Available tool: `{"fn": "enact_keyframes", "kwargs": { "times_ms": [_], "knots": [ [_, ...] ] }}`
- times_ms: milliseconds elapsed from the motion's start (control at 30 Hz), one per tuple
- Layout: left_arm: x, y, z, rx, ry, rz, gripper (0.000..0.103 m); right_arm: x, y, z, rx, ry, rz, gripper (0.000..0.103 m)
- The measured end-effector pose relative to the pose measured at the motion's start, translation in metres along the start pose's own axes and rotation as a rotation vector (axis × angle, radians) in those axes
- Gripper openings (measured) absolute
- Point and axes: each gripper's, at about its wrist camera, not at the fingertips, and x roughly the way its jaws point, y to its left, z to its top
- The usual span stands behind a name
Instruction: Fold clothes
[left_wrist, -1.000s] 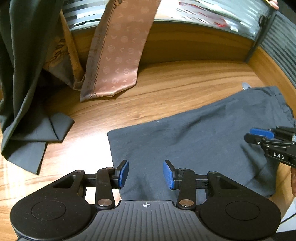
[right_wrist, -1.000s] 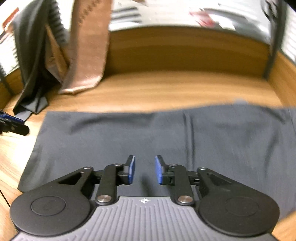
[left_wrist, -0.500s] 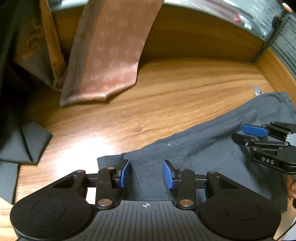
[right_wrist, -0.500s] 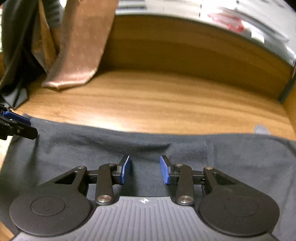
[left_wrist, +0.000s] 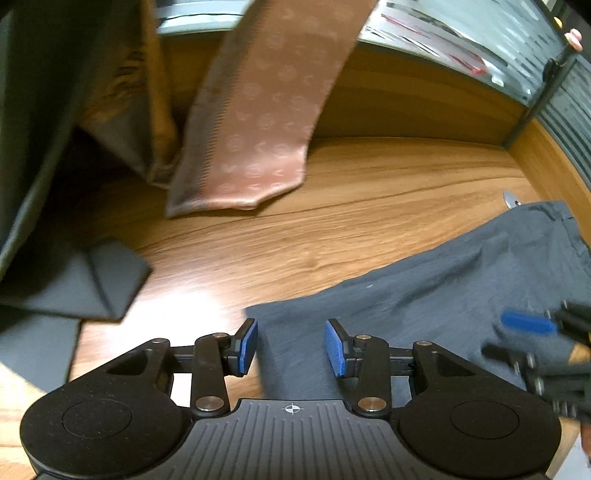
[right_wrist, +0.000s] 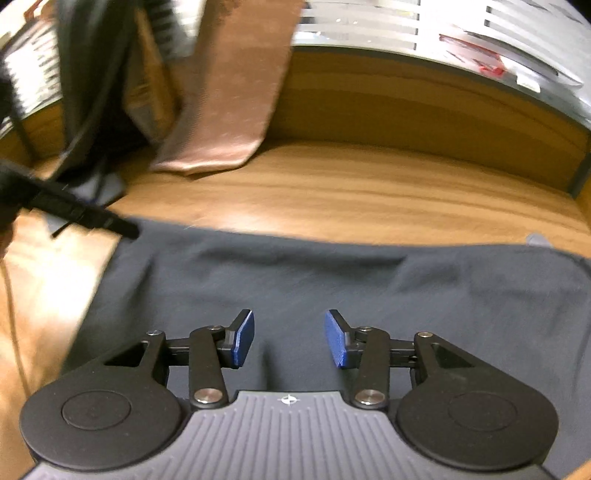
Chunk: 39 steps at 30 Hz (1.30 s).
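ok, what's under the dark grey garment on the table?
The dark grey garment lies flat on the wooden table, which shows bare beyond its far edge and left side. A small grey object pokes out at its far corner. Anything beneath the cloth is hidden.

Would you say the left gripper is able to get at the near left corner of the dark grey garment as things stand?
Probably yes. The left gripper is open, and the dark grey garment has its corner lying flat on the wooden table right between the fingers, nothing covering it.
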Motion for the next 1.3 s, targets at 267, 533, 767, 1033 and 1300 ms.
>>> {"fn": "enact_keyframes", "kwargs": {
  "times_ms": [267,533,767,1033,1300],
  "knots": [
    [-0.021,0.035,-0.004,-0.005,0.031,-0.042,0.044,-0.012,0.085,-0.03,-0.023,0.028,0.021,0.053],
    [-0.023,0.065,-0.004,0.03,0.067,-0.105,0.05,0.0,0.189,-0.05,-0.126,0.037,-0.005,0.059],
    [-0.019,0.081,-0.009,0.019,0.111,-0.193,0.057,0.022,0.244,-0.062,-0.311,0.055,-0.185,0.038],
    [-0.003,0.07,-0.031,-0.005,0.156,-0.285,0.06,-0.003,0.256,-0.055,-0.342,-0.011,-0.326,0.01],
    [0.027,0.065,-0.025,-0.233,0.165,-0.382,0.06,-0.027,0.234,-0.045,-0.287,-0.022,-0.379,0.008]
  ]
}}
